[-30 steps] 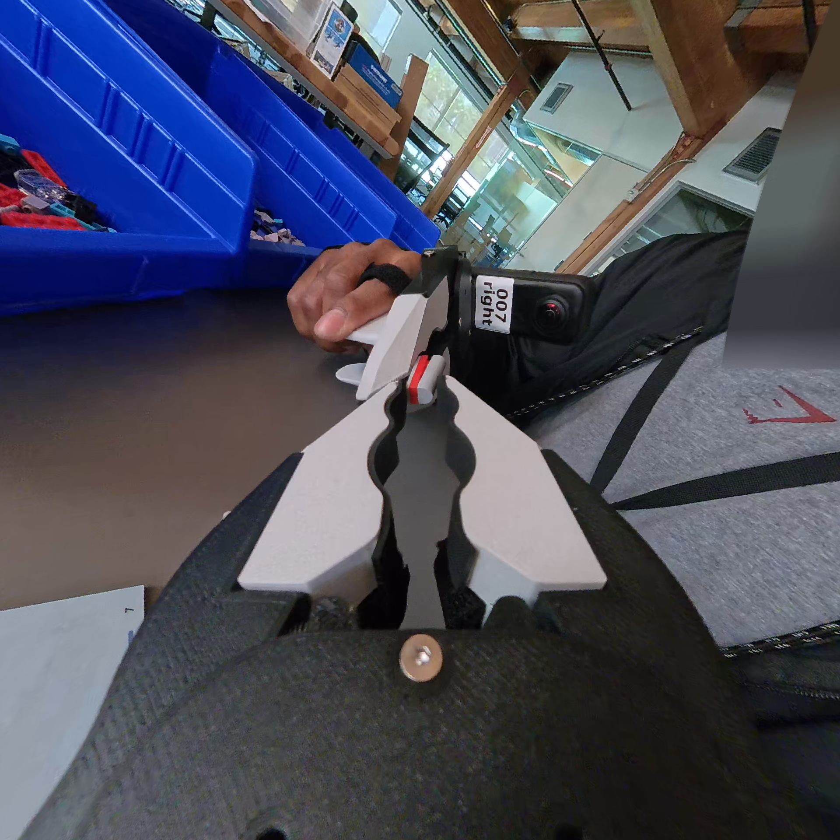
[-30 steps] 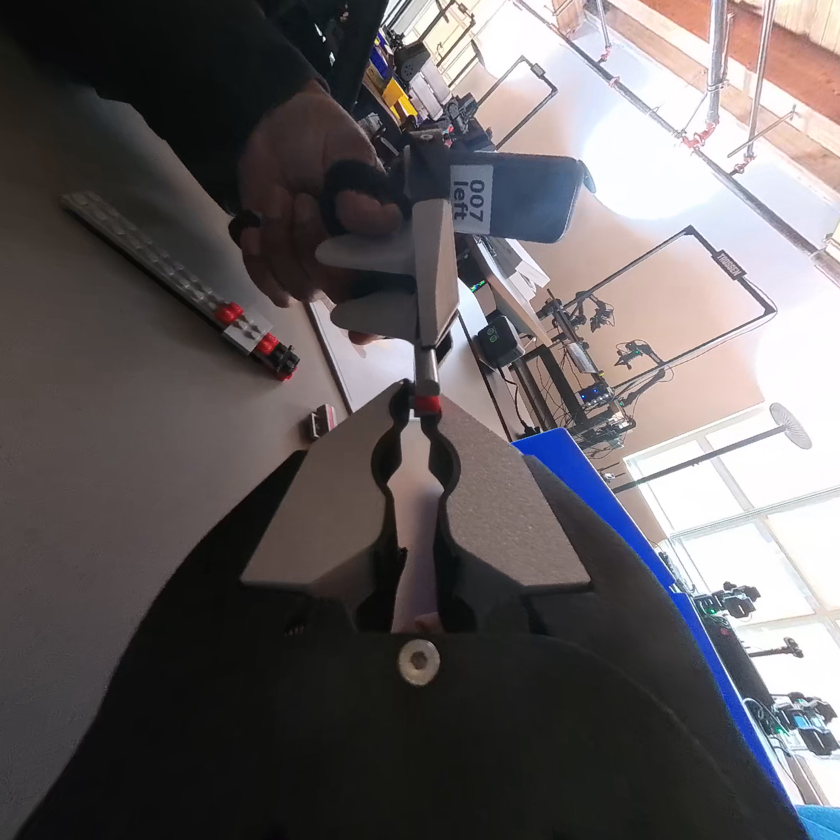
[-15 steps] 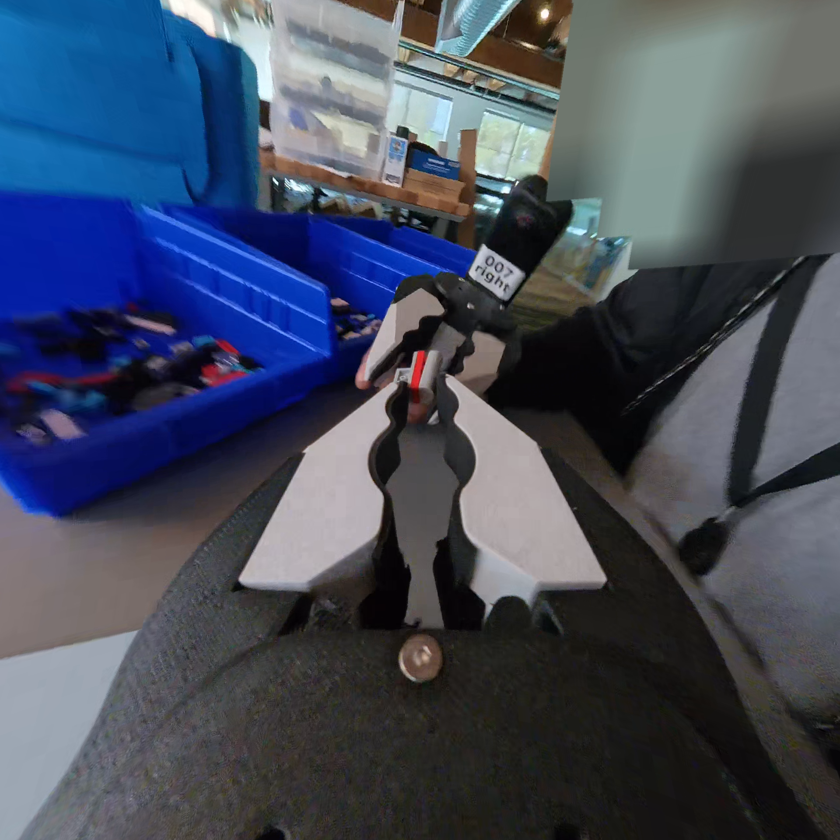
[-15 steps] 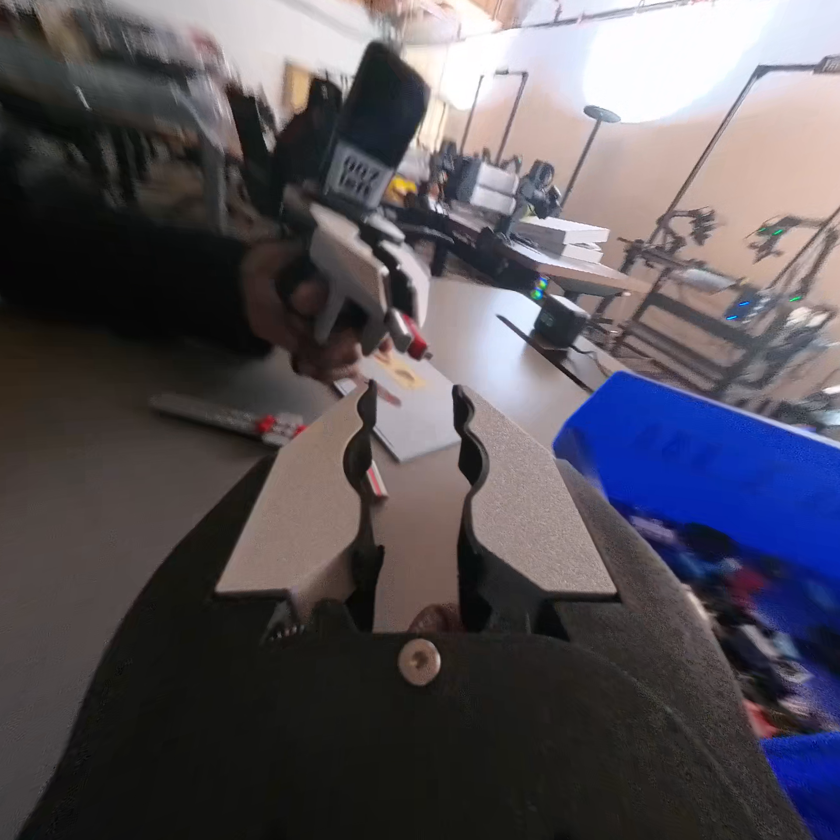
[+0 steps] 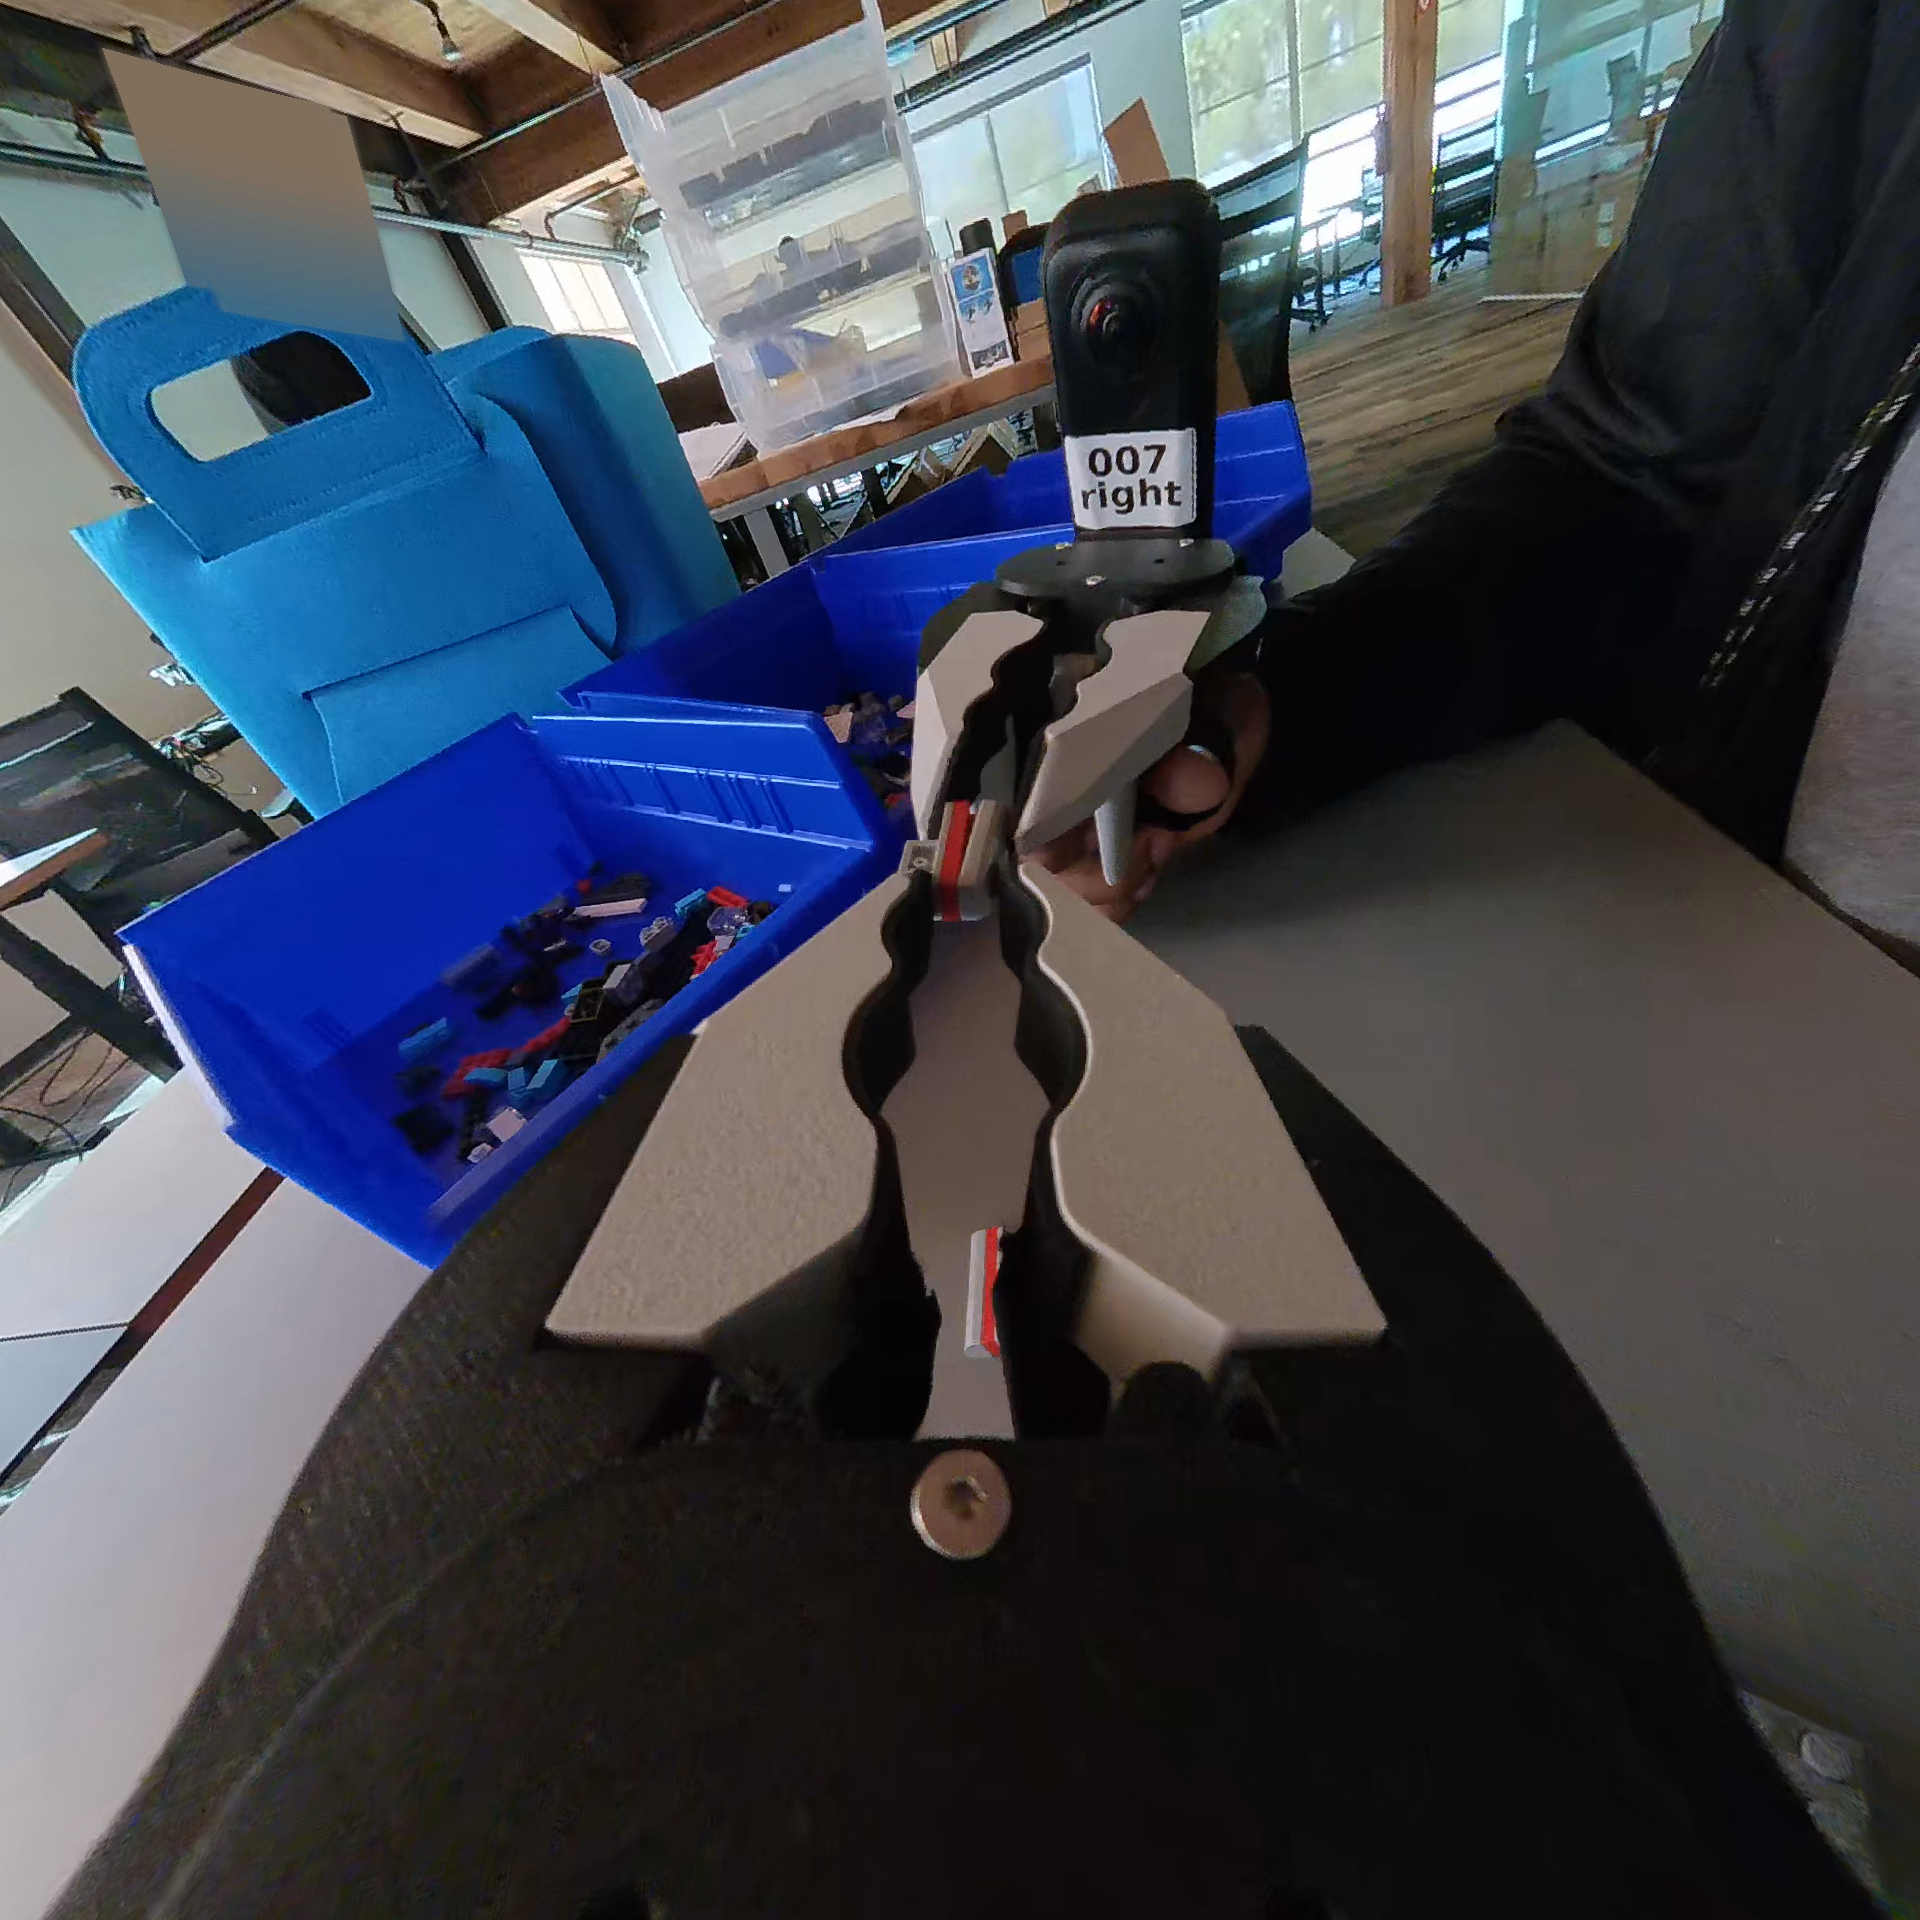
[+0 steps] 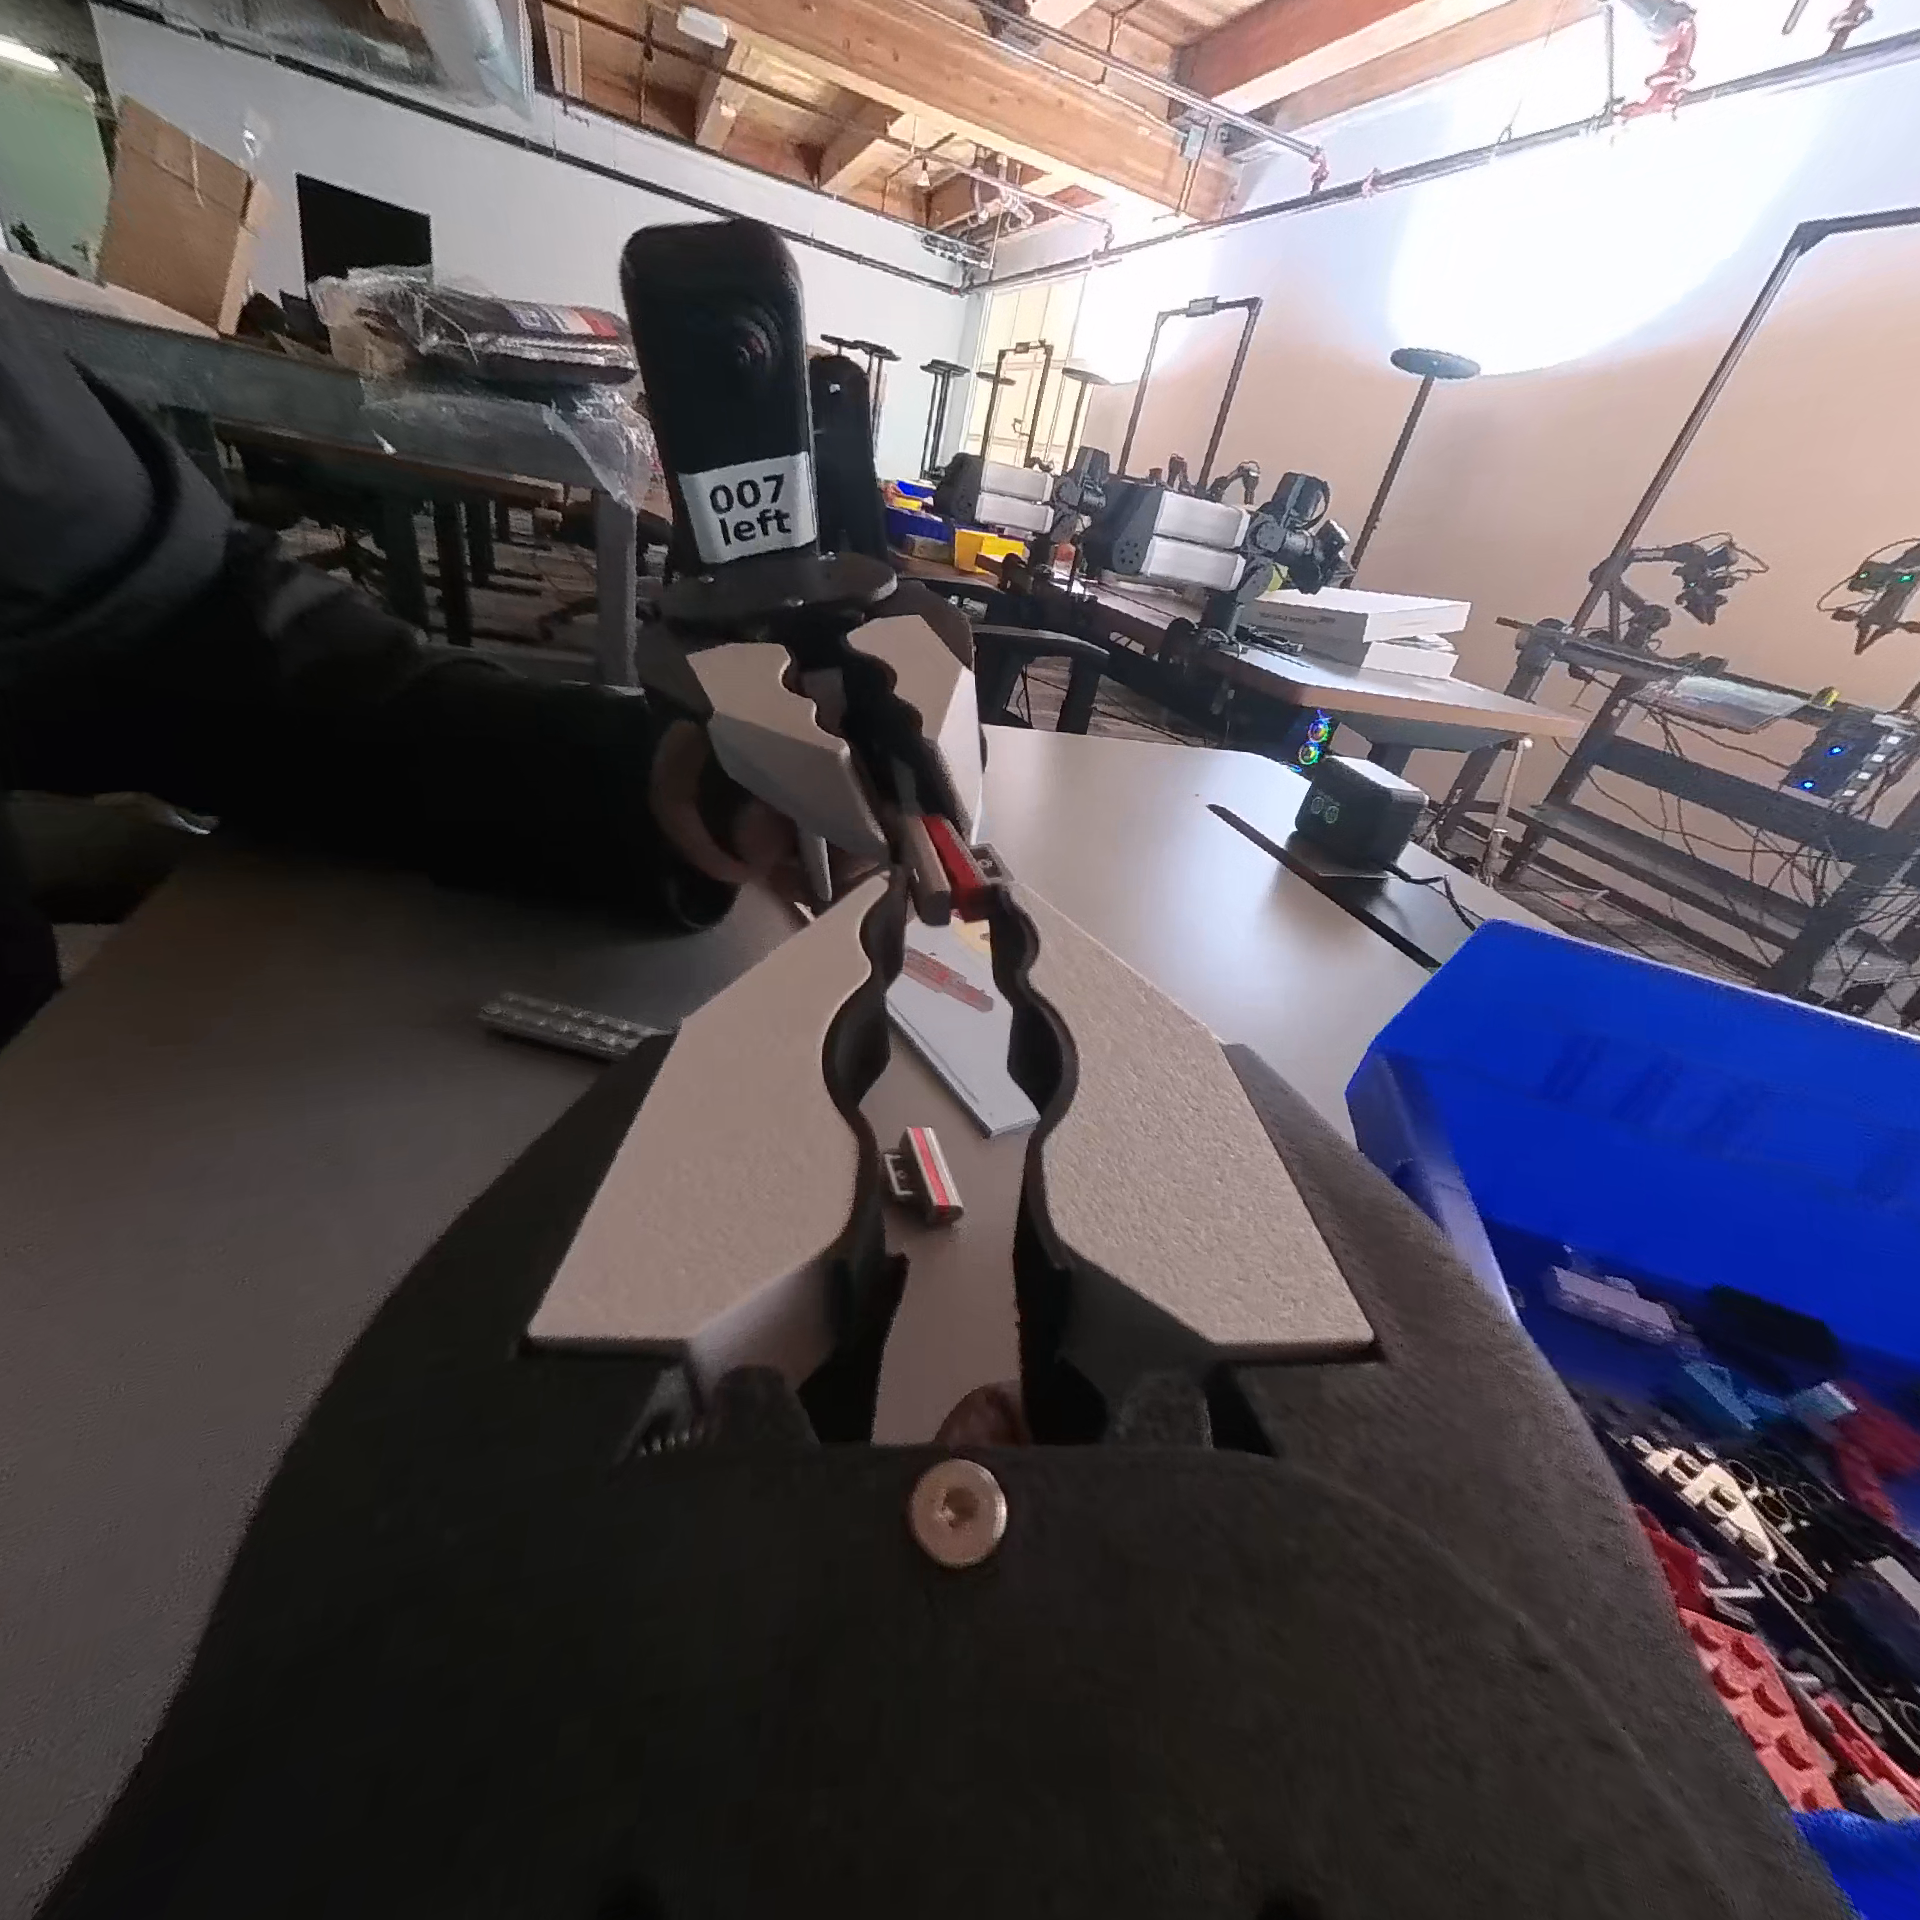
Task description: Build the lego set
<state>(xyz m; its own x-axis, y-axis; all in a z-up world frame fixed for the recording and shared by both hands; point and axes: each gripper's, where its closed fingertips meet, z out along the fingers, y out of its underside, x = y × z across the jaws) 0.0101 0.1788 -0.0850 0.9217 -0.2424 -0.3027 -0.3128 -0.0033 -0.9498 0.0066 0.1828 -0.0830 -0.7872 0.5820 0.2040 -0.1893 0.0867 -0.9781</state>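
Observation:
A small grey and red lego assembly (image 5: pixel 958 864) is held up over the dark table between both grippers, which face each other tip to tip. My left gripper (image 5: pixel 962 891) is shut on it. My right gripper (image 6: pixel 945 891) has its jaws closed in on either side of the same assembly (image 6: pixel 951 868). A second small grey and red piece (image 6: pixel 925 1179) lies on the table under the right gripper and also shows in the left wrist view (image 5: pixel 982 1294). A long grey studded plate (image 6: pixel 566 1023) lies on the table to the left.
Blue bins of loose bricks stand beside the work spot (image 5: pixel 499 935) (image 6: pixel 1662 1143). An instruction booklet (image 6: pixel 966 1049) lies under the grippers. A small black device (image 6: pixel 1356 810) sits far back. A blue felt bag (image 5: pixel 364 540) stands behind the bins. Left tips and right tips are each some 15 cm from the long grey studded plate (image 6: pixel 566 1023).
Both grippers have swung upright from a tilted pose. The right gripper, open half a second ago, has narrowed around the assembly that the left gripper keeps holding.

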